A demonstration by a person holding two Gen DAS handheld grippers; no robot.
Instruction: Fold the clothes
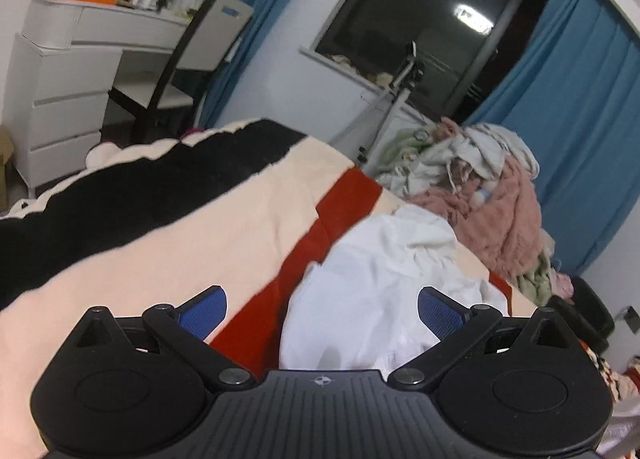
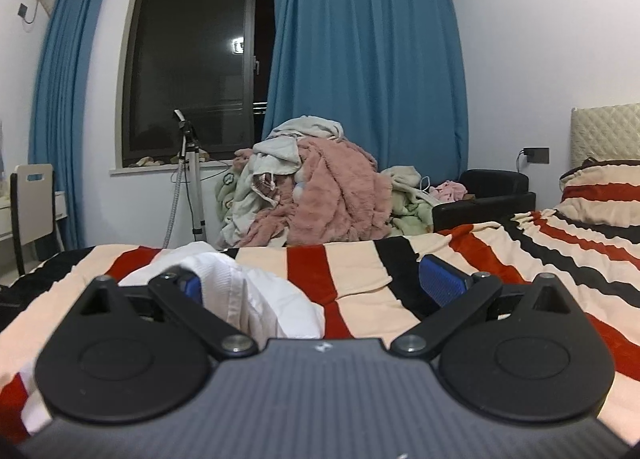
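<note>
The white garment (image 1: 372,283) lies crumpled on the striped bedspread (image 1: 200,243), bunched into soft folds over a red stripe, with a hemmed edge standing up in the right wrist view (image 2: 240,291). The left tool (image 1: 322,311) hangs above it tilted downward, its blue-padded fingers (image 1: 204,311) spread as wide as they go; the cloth lies beneath and between them but neither pad presses on it. The right tool (image 2: 310,283) sits level just over the bed, its fingers also spread wide; the garment rises in front of its left finger (image 2: 188,285) and partly hides the blue pad, so whether cloth touches that pad cannot be told, while the right pad stands free over the stripes. The bedspread runs in cream, red and black bands across the bed, up to a matching pillow (image 2: 600,195) and a quilted headboard (image 2: 604,135). Beyond the far edge of the bed a heap of other clothes (image 2: 316,195), pink fleece, grey and pale green pieces, is piled against the wall below blue curtains (image 2: 360,59). A dark window (image 2: 192,67) stands between the curtains, with a light tripod (image 2: 192,187) before it. A black seat (image 2: 484,195) sits right of the heap. In the left wrist view a white dresser (image 1: 68,71) with drawers, a cluttered top and a chair (image 1: 192,55) stands by the far wall
</note>
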